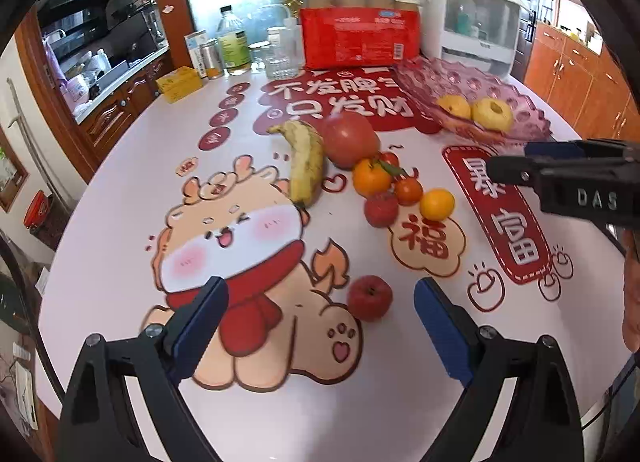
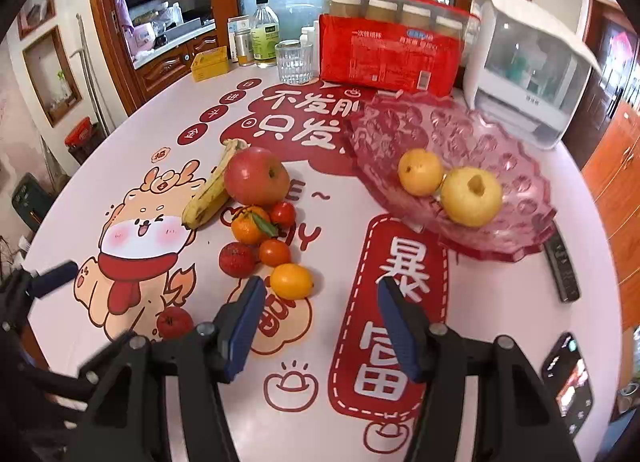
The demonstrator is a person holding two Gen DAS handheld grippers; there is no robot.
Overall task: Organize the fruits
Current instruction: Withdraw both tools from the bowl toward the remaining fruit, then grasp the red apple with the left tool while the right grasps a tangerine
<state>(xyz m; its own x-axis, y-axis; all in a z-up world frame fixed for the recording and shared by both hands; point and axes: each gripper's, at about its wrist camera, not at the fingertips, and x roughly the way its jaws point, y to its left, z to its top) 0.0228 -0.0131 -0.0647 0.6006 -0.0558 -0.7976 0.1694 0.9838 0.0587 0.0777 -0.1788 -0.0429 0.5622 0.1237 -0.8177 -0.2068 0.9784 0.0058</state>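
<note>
Left wrist view: my left claw (image 1: 320, 326) has its jaws wide apart, nothing between the pads. The small red apple (image 1: 369, 298) sits on the table (image 1: 120, 222) just ahead, right of centre, close to my right-hand pad. It's round, so no axis to line up with; I judge a slight shift right centres it. The rest of the fruit cluster (image 1: 384, 182) lies further off, the pink glass bowl (image 1: 520, 118) beyond on the right.

Right wrist view: my right claw (image 2: 322, 326) is partly closed, empty. The small orange fruit (image 2: 291, 281) lies just beside its left pad, ahead-left. The apple is nearer my left claw; the orange fruit nearer my right.
</note>
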